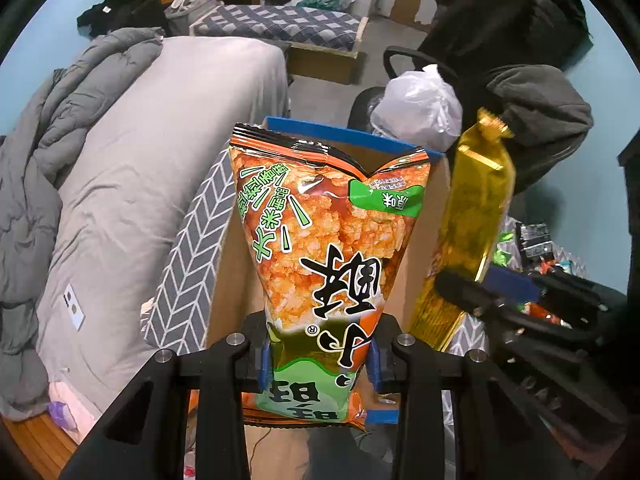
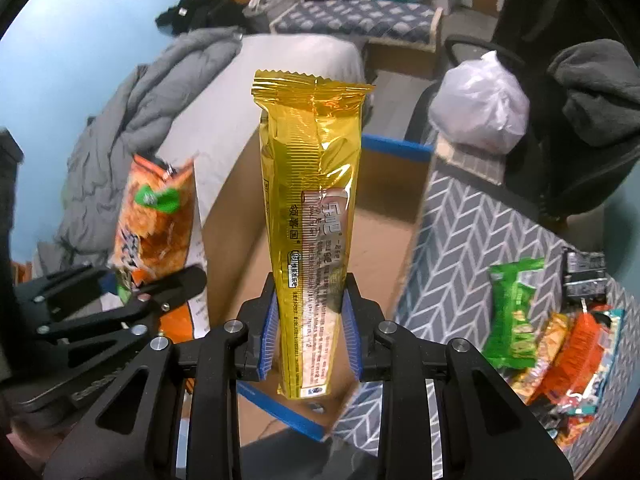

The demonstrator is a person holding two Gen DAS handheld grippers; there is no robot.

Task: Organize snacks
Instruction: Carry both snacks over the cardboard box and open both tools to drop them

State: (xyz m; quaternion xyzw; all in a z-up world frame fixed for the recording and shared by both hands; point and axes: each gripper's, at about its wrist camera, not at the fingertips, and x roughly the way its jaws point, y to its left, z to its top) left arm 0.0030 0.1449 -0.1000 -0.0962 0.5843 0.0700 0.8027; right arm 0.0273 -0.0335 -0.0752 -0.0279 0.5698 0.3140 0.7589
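Our left gripper (image 1: 320, 354) is clamped on an orange rice-cracker bag (image 1: 320, 240), which stands up between the blue pads (image 1: 265, 364) over the open cardboard box (image 1: 424, 216). Our right gripper (image 2: 309, 334) pinches a long gold snack pack (image 2: 310, 200) above the same box. We see more snacks (image 2: 560, 340) piled to the right on the patterned cloth (image 2: 460, 240).

Light blue walls (image 1: 24, 92) wrapping the room, grey bed (image 1: 132, 184) lying at left with rumpled grey duvet (image 1: 36, 168), checked mattress (image 1: 280, 24) sitting on wooden frame behind, dark clothes (image 1: 120, 8) piling up, black office chair (image 2: 472, 52) standing right, grey floor (image 1: 376, 32) showing
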